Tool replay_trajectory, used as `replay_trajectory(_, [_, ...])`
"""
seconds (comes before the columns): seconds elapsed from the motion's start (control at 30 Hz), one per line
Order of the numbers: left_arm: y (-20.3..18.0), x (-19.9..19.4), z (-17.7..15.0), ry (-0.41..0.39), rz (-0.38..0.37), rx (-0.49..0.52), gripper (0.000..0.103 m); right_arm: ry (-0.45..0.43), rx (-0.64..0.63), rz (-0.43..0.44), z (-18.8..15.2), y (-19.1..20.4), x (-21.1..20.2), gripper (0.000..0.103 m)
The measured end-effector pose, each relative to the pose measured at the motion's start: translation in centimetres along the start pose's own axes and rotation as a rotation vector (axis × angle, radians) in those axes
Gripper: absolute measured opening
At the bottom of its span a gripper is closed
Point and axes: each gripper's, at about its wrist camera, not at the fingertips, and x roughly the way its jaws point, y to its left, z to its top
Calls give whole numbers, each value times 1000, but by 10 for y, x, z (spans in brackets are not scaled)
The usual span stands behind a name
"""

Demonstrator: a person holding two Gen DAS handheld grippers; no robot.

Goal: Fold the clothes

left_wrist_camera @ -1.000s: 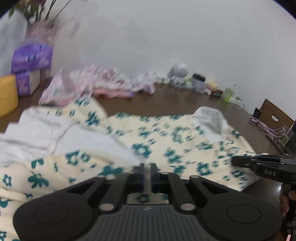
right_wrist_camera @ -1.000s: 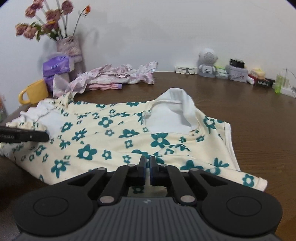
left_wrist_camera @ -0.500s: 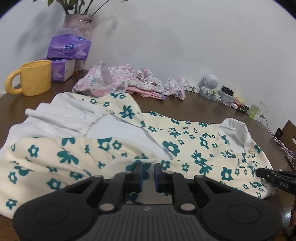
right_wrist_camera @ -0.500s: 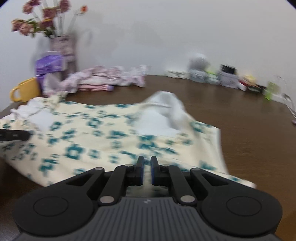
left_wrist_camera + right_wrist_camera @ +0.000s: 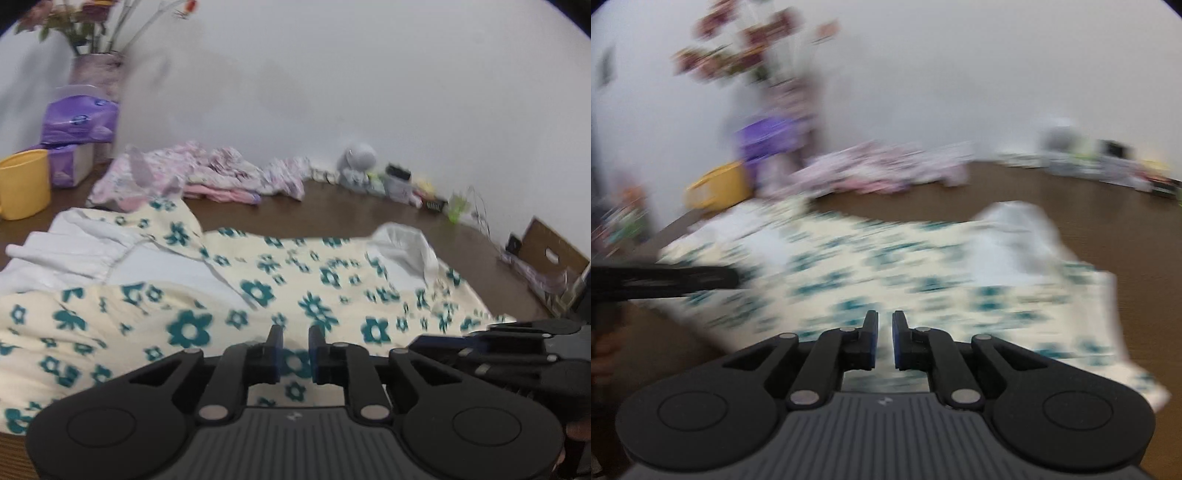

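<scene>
while both cameras looked down along their fingers, a cream garment printed with teal flowers [image 5: 317,280] lay spread across the brown tabletop [image 5: 332,210], its white collar [image 5: 404,240] toward the right and a bunched white lining [image 5: 74,243] showing at the left. the left gripper [image 5: 295,338] hovered over the near edge of the cloth with its fingers a narrow gap apart — they had just been opening, and flowered fabric showed through the gap, though the pads did not seem to press on it. the right gripper [image 5: 884,325] was nearly closed, only a slim slit between its blue-faced fingers [image 5: 870,334]; that view was badly smeared, so i could not tell whether any cloth was pinched there. from the left camera the right gripper's black body reached in at the lower right, just beside the garment's near corner; from the right camera the left gripper came in as a dark bar at the left edge. behind the garment sat a heap of pink-and-white clothes [image 5: 192,177] — and farther left a yellow mug [image 5: 24,184], purple tissue packs [image 5: 77,122] and a vase of flowers [image 5: 98,70] against the white wall.
</scene>
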Motion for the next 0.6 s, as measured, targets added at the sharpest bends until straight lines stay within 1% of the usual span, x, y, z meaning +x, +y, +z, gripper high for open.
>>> replay_trajectory(0.07, [6, 5, -3, 18, 23, -22, 14, 33, -23, 11, -4, 10, 7, 7])
replay_trajectory(0.13, [12, 9, -6, 33, 42, -43, 13, 36, -5, -2, -9, 5, 5, 7])
replay_trajectory(0.17, [14, 9, -6, 34, 39, -51, 12, 32, 14, -20, -11, 0, 1, 7])
replay_trajectory(0.23, [17, 9, -7, 32, 38, -55, 9, 20, 34, -78, -17, -13, -9, 7])
replay_trajectory(0.4, [18, 10, -7, 27, 40, -59, 9, 7, 97, -250, -31, -55, -32, 7])
replay_trajectory(0.5, [19, 9, -7, 26, 41, -68, 9, -13, 142, -264, -37, -77, -45, 5])
replay_trajectory(0.57, [20, 9, -8, 23, 41, -75, 8, -22, 128, -319, -40, -84, -53, 5])
replay_trajectory(0.6, [19, 8, -8, 22, 43, -76, 8, -25, 132, -330, -41, -88, -55, 4])
